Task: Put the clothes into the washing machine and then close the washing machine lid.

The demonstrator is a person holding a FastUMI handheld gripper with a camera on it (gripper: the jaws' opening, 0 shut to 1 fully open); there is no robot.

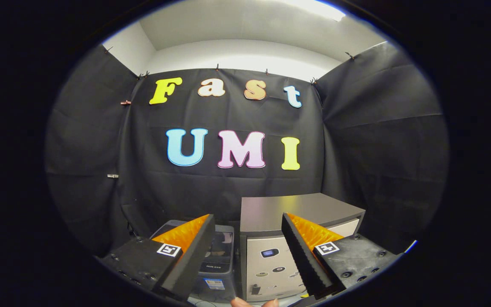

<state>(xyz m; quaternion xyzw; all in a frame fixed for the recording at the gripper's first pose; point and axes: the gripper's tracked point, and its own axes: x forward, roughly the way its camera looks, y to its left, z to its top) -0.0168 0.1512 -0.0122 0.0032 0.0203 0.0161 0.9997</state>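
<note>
One hand-held gripper (247, 256) is in view, its two fingers spread wide apart with nothing between the pads. Ahead of the fingers stand two appliances side by side. One is a small dark washing machine (219, 256), just beyond the left finger, its top partly hidden by that finger; whether its lid is open or closed cannot be told. The other is a pale cabinet-like unit (271, 260) with a flat grey top (296, 209), showing between the fingers and behind the right finger. Small marks and a dark panel on its front are too small to make out. Two fingertips (240, 302) of a person show below the gap between the fingers, cut off. Black cloth (377, 140) forms the booth wall beyond.
</note>
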